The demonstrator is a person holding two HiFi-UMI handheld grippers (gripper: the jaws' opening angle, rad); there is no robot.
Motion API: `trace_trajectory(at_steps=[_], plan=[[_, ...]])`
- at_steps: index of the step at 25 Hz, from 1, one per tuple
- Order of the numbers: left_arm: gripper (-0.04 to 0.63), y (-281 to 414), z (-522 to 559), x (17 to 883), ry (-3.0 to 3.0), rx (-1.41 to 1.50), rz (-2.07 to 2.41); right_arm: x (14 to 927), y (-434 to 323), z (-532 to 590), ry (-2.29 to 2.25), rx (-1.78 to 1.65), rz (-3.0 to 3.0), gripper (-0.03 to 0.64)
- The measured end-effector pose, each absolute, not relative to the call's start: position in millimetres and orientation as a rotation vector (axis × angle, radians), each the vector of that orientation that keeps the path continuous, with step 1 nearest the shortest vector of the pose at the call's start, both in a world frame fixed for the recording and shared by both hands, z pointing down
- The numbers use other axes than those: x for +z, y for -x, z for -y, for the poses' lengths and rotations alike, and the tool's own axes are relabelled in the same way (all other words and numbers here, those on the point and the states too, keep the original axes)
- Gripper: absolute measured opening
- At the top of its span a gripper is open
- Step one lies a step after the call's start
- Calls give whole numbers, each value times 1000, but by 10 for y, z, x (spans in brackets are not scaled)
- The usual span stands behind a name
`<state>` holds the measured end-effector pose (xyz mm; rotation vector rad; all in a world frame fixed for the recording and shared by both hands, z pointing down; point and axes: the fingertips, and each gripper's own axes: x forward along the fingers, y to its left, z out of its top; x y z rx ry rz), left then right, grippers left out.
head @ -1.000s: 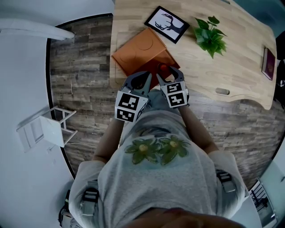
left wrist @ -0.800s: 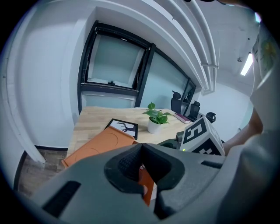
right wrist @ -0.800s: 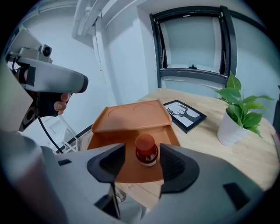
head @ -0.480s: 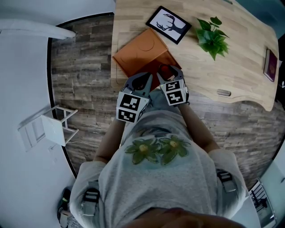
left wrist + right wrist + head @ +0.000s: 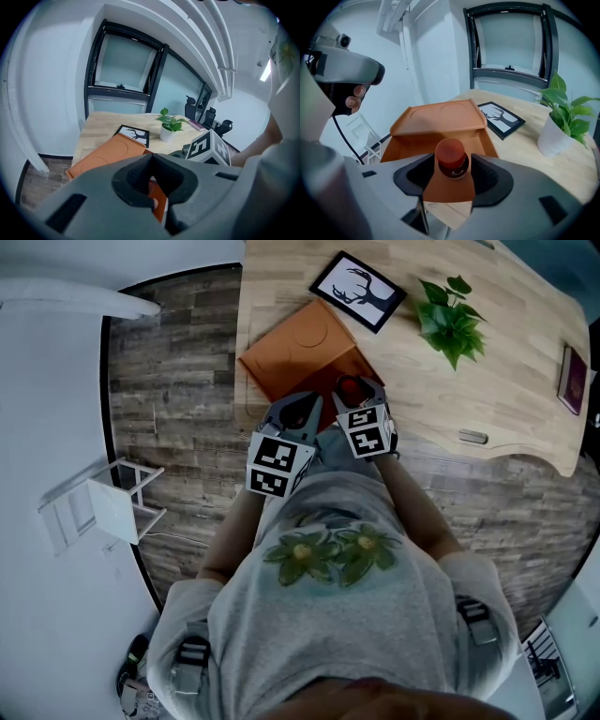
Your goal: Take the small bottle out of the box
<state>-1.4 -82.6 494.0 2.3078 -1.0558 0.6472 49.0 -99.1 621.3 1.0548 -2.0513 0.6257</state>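
Bottle vs gripper: small bottle with red-brown cap [image 5: 451, 158] stood right between the jaws of the right gripper [image 5: 451, 172], with both pads against its sides. The gripper was clamped on it.
Bottle position: cap and neck showed above the front wall of the orange cardboard box [image 5: 437, 123]. The lower body was hidden behind that wall, so I couldn't tell whether it rested on the box floor.
Head view check: the red cap sat at the right gripper's tips, over the open box near the table's near edge.
Left gripper: left gripper [image 5: 150, 158] had its jaw tips together. An orange box wall showed in the gap behind the tips, but I couldn't tell whether it was pinched. The gripper sat at the box's near-left side, just beside the right gripper.
Box: the lid was open and laid back toward the far side. The only content visible was the bottle, and the rest of the interior was mostly covered by the grippers.
Table: light wooden table [image 5: 506, 399] carried the box, a black-framed deer picture [image 5: 358, 292] just beyond the lid, and a green potted plant [image 5: 452, 315] to the right of that. A dark red booklet [image 5: 570, 379] lay at the far right, well apart from the box.
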Motion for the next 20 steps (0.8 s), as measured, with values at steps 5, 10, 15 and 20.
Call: trace_trajectory(at_steps=[5,10,15,20], plan=[[8,31,823,4945,-2303,653,1060,6263,-476,1007,-1046,621,2044,218],[8,40,827,4945,-2301,653,1066,6299,-494,1015,-1049,616,2028,218],[8,27,830,4941,-2300,649,1065,6307,-501,1025,-1046,612,2024,216],[8,15,833,4943,-2300,650,1064,6321,-489,1034,-1040,604,2021,216]])
